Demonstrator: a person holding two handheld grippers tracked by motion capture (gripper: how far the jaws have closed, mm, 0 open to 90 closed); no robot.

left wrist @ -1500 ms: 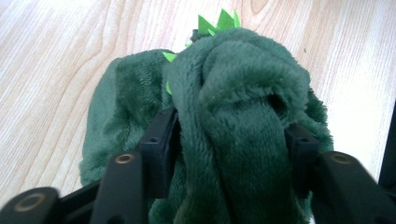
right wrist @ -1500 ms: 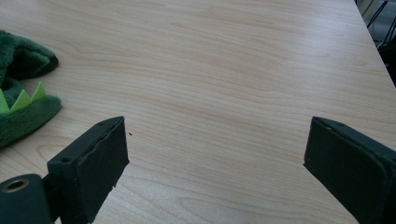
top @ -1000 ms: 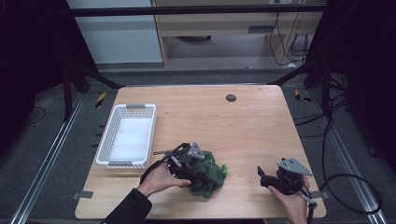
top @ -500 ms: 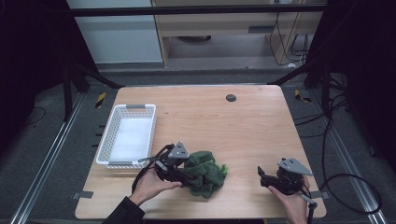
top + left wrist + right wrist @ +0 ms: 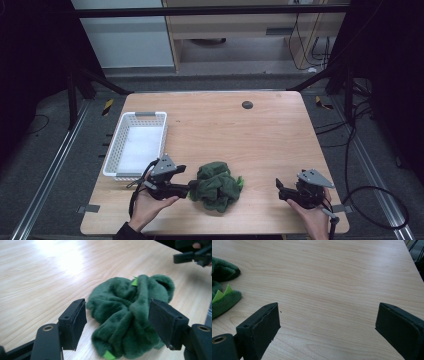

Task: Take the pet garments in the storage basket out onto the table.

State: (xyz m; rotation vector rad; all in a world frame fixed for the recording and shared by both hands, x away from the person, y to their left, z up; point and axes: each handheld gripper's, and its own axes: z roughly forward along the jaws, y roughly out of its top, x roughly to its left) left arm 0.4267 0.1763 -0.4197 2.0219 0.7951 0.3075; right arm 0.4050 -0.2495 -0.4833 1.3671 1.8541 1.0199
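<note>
A crumpled dark green plush cloth (image 5: 217, 186) with small light green tags lies near the table's front edge. My left gripper (image 5: 189, 189) sits just left of it, open. In the left gripper view the cloth (image 5: 130, 315) bulges between the two spread jaws of my left gripper (image 5: 117, 325), and I cannot tell whether they touch it. My right gripper (image 5: 280, 188) rests at the front right, open, well apart from the cloth. In the right gripper view my right gripper (image 5: 327, 325) has bare wood between its jaws, and the cloth's edge (image 5: 222, 300) lies far to the left.
A white plastic basket (image 5: 111, 161) stands on the wooden table (image 5: 260, 140) at the left, just behind my left hand. A small black round disc (image 5: 247, 104) lies near the table's far edge. The other gripper (image 5: 190, 256) appears beyond the cloth in the left gripper view.
My left gripper has drawn back to the left, from on top of the cloth to its left side. The cloth now lies looser on the table. The right gripper has stayed put.
</note>
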